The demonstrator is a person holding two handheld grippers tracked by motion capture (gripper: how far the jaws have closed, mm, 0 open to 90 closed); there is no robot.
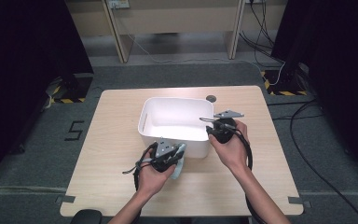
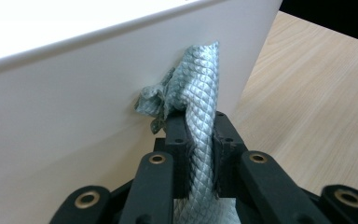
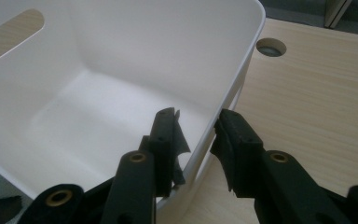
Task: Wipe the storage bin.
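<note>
Right now, nearest to me, my left hand (image 1: 153, 176) holds the left gripper (image 1: 173, 157) at the near wall of the bin (image 1: 149, 112), and its fingers (image 2: 176, 154) are clenched on a cloth (image 2: 196, 112). From the left gripper view the cloth is pale blue-grey with a scale-like weave; it runs up between the two pads as a bunched strip, and its loose top end rests against the outside of the bin's white wall. From the high view a fold of the same cloth (image 1: 179, 164) hangs beside the gripper, just over the table (image 1: 107, 154).

Next, a little farther in and to the right, my right hand (image 1: 230, 148) has the right gripper (image 1: 213, 132) at the bin's near right corner. Its fingers (image 3: 164, 140) are released and straddle the rim: one sits inside the bin, the other outside over the table, with the wall passing between them. I can't tell whether either pad touches the wall.

Beyond both grippers, the bin sits near the middle of the table, white, with rounded corners and a slot handle (image 3: 11, 28) in its far wall. Past its far right corner a round cable hole (image 1: 210, 98) is set in the table top.
</note>
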